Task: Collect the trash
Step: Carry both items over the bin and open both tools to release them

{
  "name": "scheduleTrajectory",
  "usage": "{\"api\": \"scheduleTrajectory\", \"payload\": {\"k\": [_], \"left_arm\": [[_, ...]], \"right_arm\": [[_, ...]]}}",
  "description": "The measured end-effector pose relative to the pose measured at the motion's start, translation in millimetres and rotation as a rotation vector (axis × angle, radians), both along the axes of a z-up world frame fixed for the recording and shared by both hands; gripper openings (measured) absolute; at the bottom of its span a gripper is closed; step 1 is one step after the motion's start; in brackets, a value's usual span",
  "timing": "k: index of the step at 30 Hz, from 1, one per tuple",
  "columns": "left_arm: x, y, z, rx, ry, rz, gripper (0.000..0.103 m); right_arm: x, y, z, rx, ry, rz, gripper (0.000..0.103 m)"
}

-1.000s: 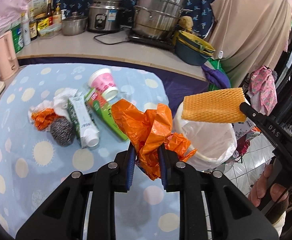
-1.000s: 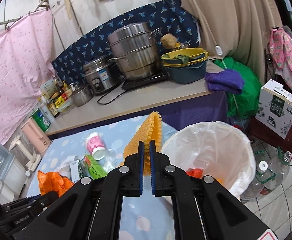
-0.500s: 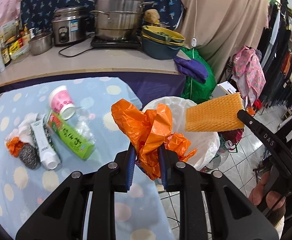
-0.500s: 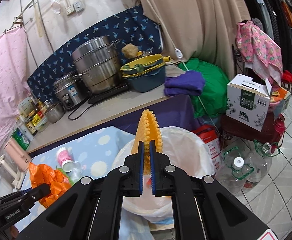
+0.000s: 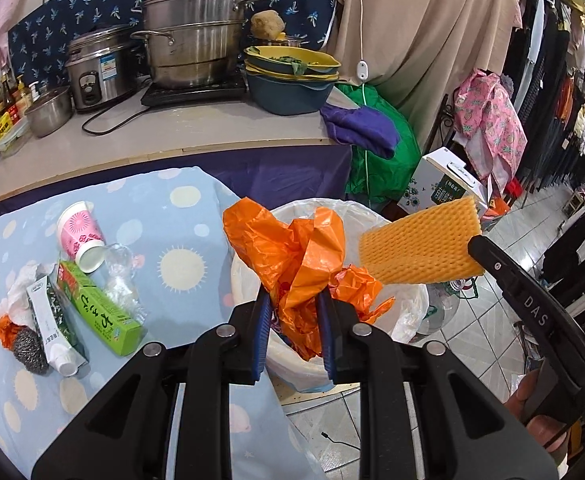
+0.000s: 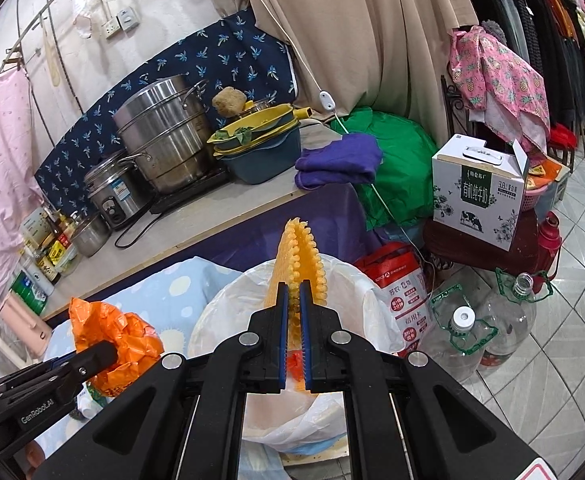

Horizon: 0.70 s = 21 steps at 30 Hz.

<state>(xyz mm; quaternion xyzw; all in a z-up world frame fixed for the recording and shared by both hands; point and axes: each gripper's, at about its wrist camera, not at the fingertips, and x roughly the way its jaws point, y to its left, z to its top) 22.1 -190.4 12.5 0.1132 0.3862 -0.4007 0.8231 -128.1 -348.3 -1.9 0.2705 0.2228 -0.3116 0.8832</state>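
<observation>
My left gripper [image 5: 294, 304] is shut on a crumpled orange plastic bag [image 5: 292, 248] and holds it over the near rim of the bin with a white liner [image 5: 408, 316]. My right gripper [image 6: 293, 296] is shut on a yellow-orange foam net sheet [image 6: 298, 256], held above the same bin [image 6: 356, 312]. In the left wrist view the sheet [image 5: 420, 246] hangs over the bin's right side. More orange plastic lies inside the bin. On the blue dotted tablecloth [image 5: 180, 216] lie a pink paper cup [image 5: 79, 236], a green box [image 5: 100, 312], a white tube [image 5: 50, 328], a steel scourer [image 5: 28, 350] and clear plastic wrap [image 5: 120, 276].
Behind the table a counter [image 5: 172, 136] carries pots, a rice cooker, stacked bowls and bottles. Right of the bin on the tiled floor stand clear plastic jugs [image 6: 464, 340], a red-white bag [image 6: 404, 292] and a milk carton box [image 6: 478, 196] on a stool.
Both grippers have swung right, away from the table's middle, so the orange bag and the foam sheet now hang over the bin. Both grips are unchanged.
</observation>
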Motion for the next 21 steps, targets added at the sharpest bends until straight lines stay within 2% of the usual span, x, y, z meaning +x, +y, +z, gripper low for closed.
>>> {"api": "scheduleTrajectory", "payload": {"k": [17, 21], "left_arm": [[14.3, -29.7, -22.1, 0.035, 0.016, 0.004, 0.021], [16.1, -32.2, -24.1, 0.031, 0.022, 0.003, 0.024]], "right_arm": [[15.1, -9.1, -17.8, 0.026, 0.034, -0.002, 0.006], [17.8, -9.2, -19.2, 0.028, 0.041, -0.003, 0.007]]}}
